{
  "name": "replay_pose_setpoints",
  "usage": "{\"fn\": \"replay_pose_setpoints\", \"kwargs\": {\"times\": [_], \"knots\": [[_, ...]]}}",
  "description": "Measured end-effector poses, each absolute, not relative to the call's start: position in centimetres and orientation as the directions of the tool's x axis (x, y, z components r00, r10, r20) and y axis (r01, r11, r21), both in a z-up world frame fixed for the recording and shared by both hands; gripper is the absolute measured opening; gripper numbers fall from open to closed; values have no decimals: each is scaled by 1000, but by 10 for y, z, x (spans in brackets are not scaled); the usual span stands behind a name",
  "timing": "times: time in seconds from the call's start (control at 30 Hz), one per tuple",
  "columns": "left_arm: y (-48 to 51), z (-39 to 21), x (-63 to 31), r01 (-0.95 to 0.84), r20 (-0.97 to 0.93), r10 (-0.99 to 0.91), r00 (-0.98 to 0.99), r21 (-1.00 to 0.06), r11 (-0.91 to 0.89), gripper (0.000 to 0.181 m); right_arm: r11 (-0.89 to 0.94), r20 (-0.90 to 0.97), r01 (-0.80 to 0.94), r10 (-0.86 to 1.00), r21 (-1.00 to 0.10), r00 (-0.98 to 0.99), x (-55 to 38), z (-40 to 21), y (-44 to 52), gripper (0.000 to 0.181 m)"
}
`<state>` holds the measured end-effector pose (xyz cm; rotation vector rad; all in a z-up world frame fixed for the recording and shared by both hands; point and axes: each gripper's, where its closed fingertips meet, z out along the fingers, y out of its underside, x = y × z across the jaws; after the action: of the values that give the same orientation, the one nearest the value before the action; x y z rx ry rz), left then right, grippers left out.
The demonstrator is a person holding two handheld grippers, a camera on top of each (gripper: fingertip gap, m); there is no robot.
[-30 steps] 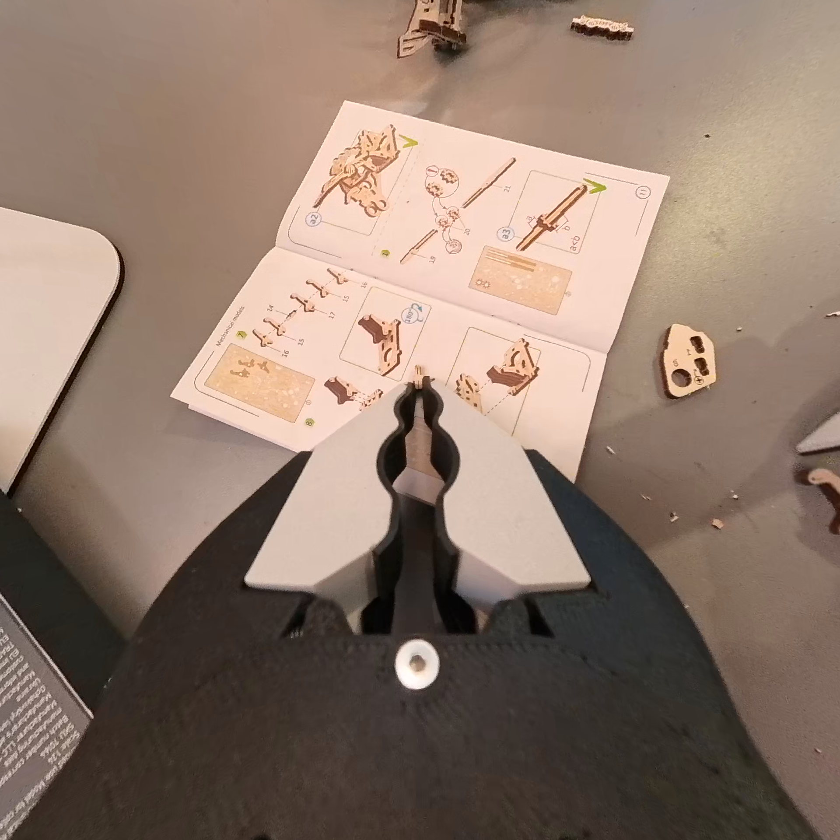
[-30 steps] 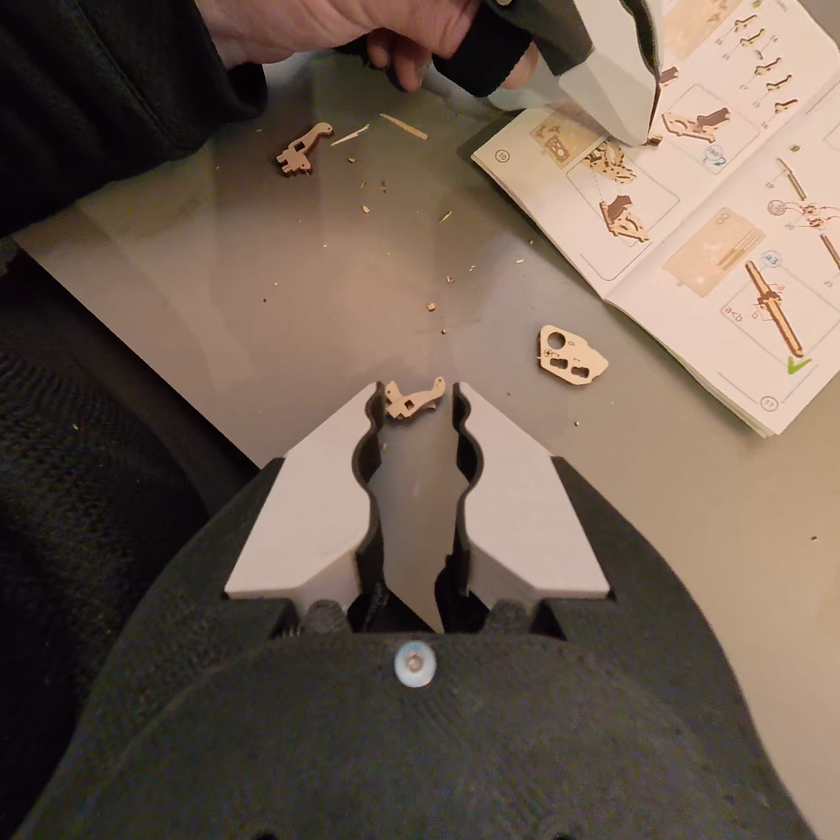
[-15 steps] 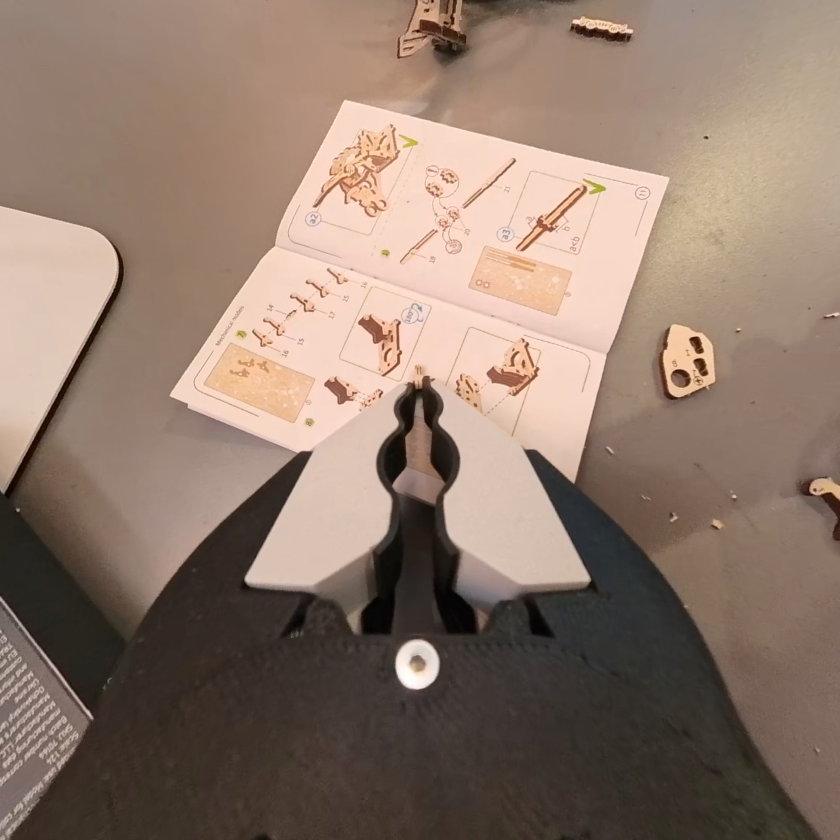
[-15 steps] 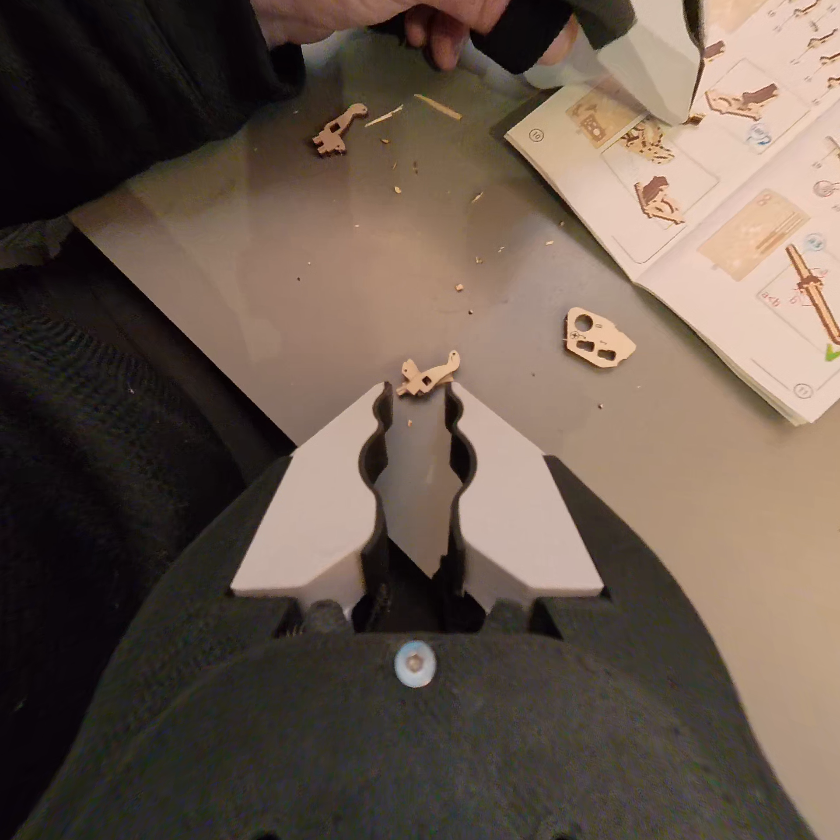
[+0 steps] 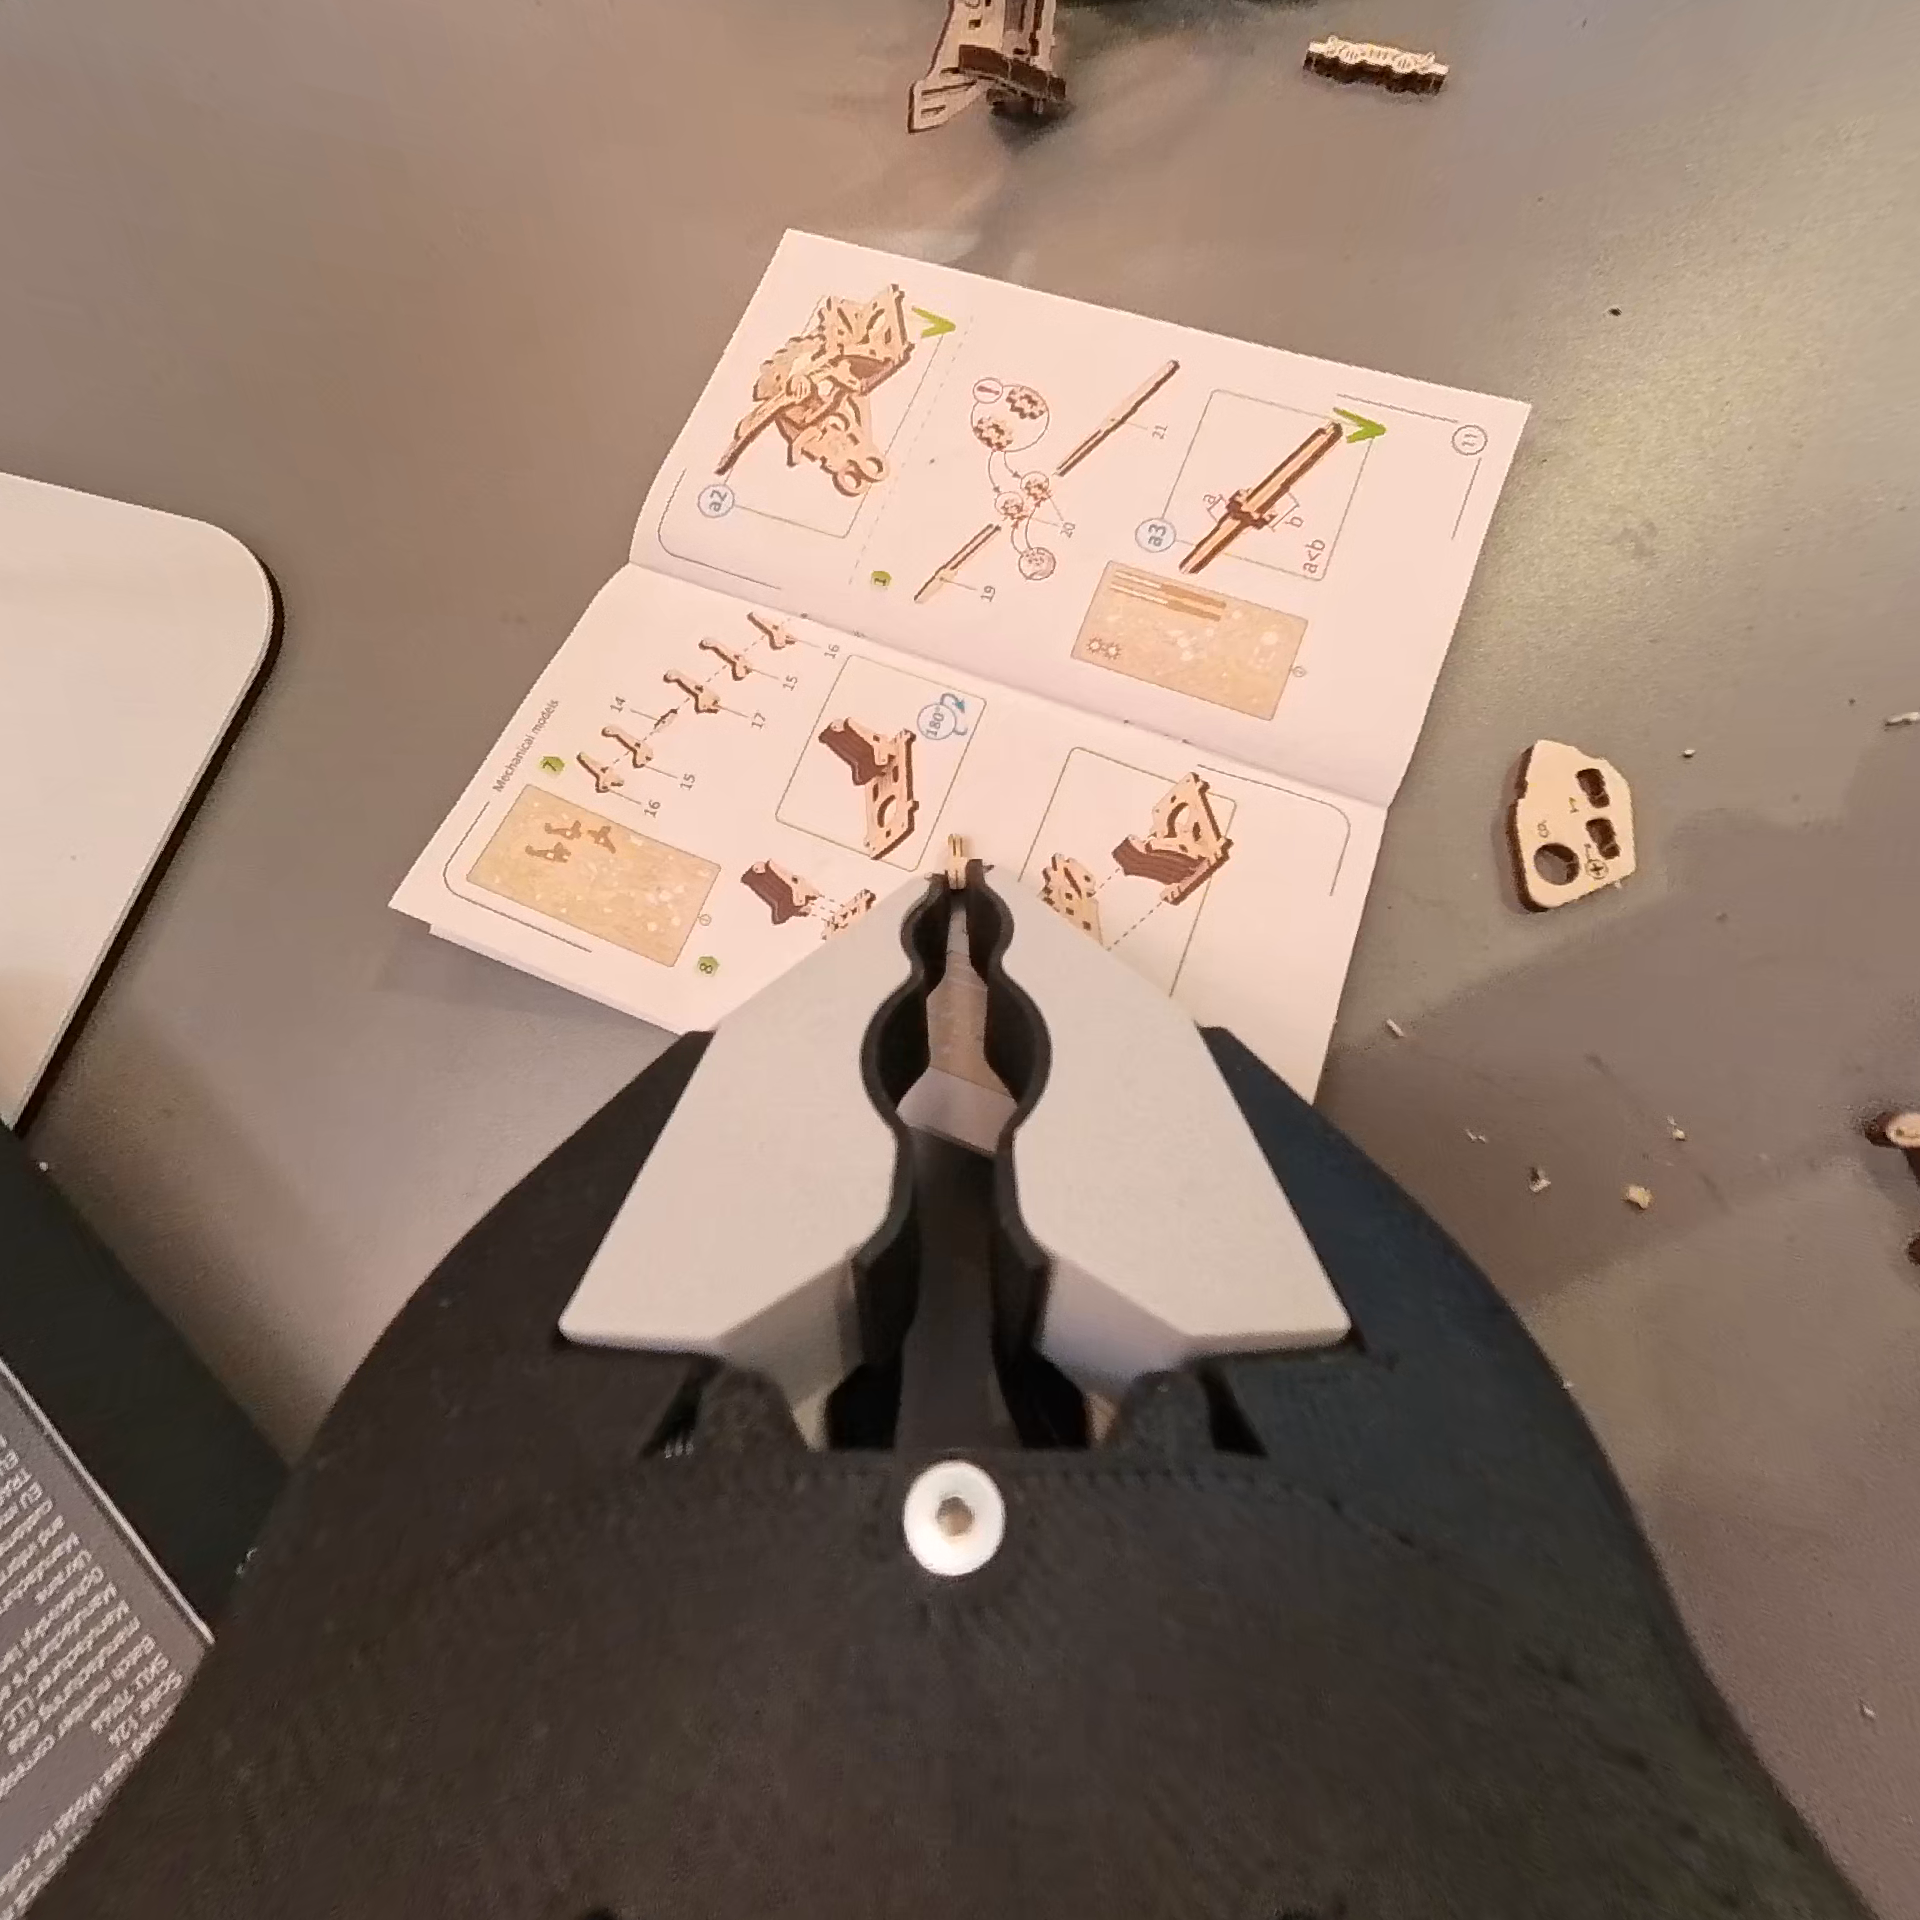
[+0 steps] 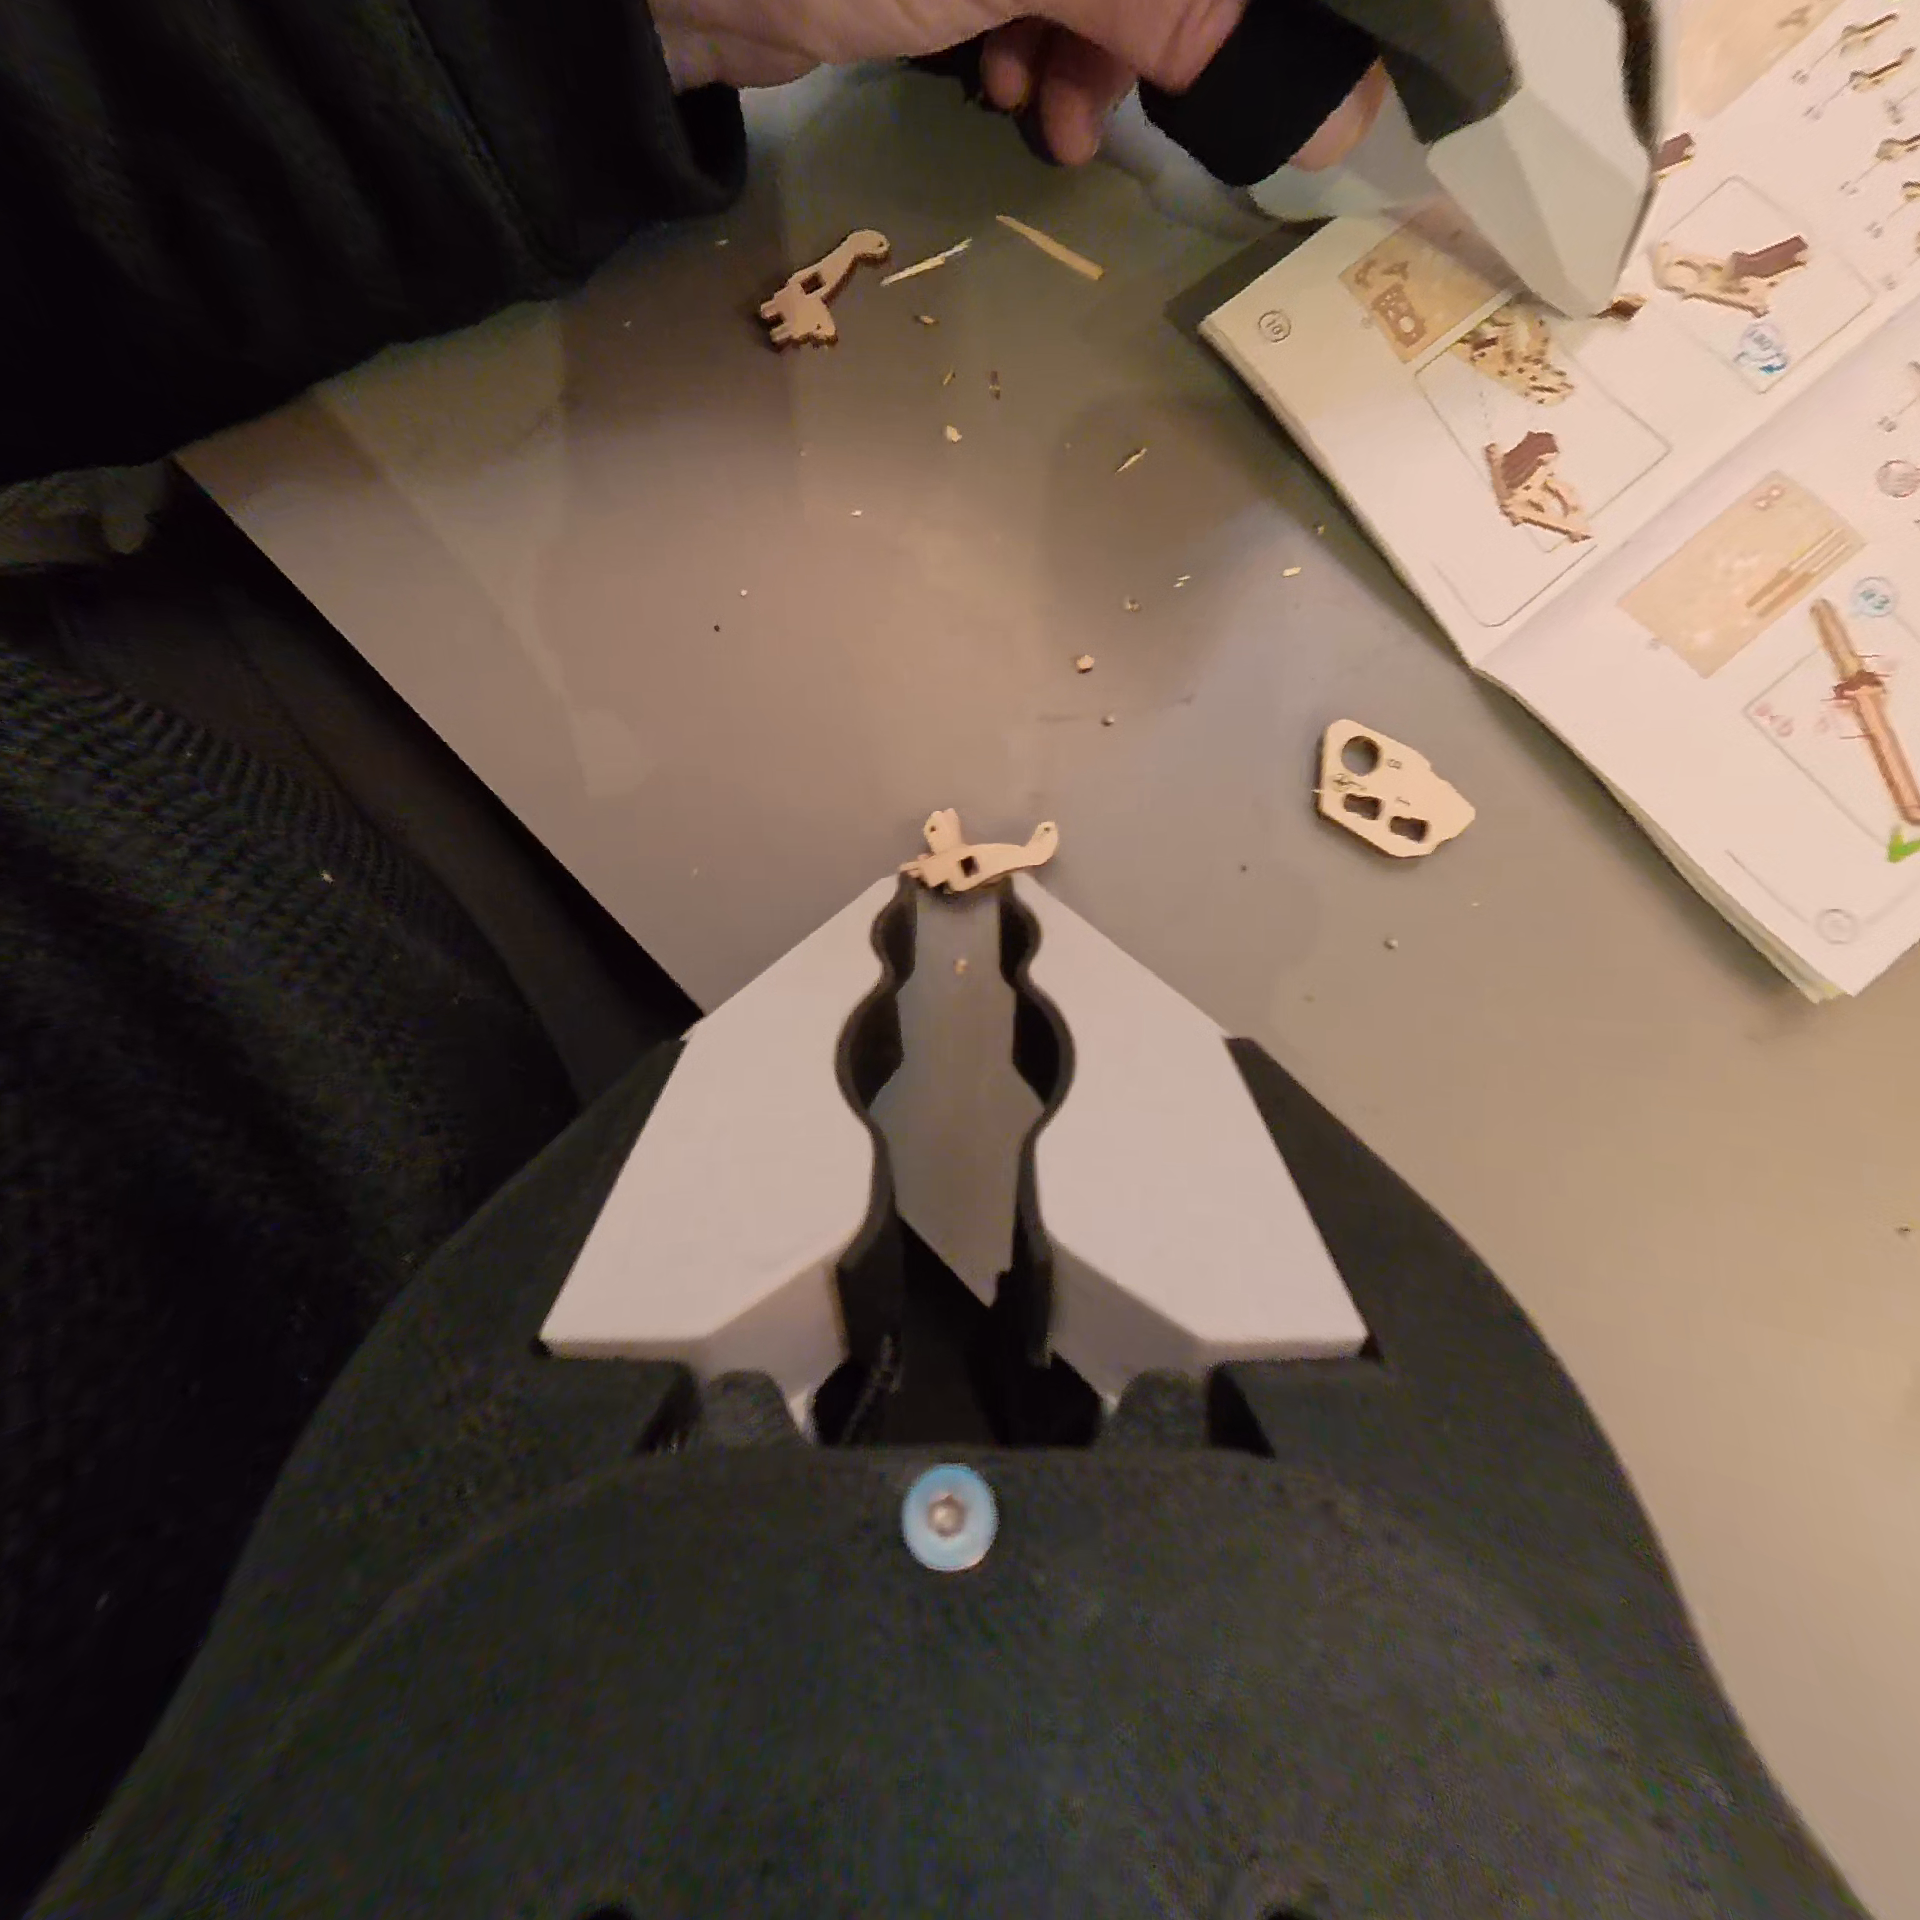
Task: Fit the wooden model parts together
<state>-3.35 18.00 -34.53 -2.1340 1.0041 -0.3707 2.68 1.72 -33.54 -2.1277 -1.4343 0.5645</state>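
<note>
Your left gripper is closed on a thin wooden piece, of which only a small tip pokes out past the fingertips; it hangs over the near page of the open instruction booklet on the grey table. A white rounded board lies at the far left, and a partly built wooden assembly sits at the far edge, well apart from your grip. To the right of the booklet lies a flat plate with three holes.

Your right gripper has its fingers drawn in around a small hooked wooden part near the table's front edge. The tips look to be touching it on both sides, but you cannot tell from here whether the pinch is firm or the part only rests between them. Another hooked part lies farther off by your sleeve, among splinters and chips.

You appear to be at the pick-up step: one piece is held on the left, and its mate is being taken on the right. Nothing is joined yet.

Next, you probably need to make sure of the right-hand grip and lift the part clear of the table. Then bring the two hands together and line the left piece's tip up with the small square slot in the hooked part. Both pieces are thin and could twist in the fingers, so press gently and straight.
</note>
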Motion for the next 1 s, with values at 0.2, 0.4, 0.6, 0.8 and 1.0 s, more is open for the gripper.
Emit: {"fn": "replay_pose_setpoints", "kwargs": {"times": [0.2,0.4,0.6,0.8,1.0], "knots": [[180,-345,-33,-544,-49,-756,652,-725,-422,1,-266,-113,713,960,-649,255,17,-333,23,45],[180,-345,-33,-545,-49,-757,652,-725,-422,1,-193,-118,753,981,-629,153,18,-342,20,32],[180,-345,-33,-544,-47,-757,652,-725,-423,1,-224,-139,733,975,-643,175,18,-342,20,22],[180,-345,-33,-544,-47,-757,652,-725,-423,1,-253,-147,715,967,-652,208,17,-340,20,20],[180,-345,-33,-544,-48,-757,652,-725,-423,1,-328,-159,674,940,-662,301,19,-333,26,7]]}}
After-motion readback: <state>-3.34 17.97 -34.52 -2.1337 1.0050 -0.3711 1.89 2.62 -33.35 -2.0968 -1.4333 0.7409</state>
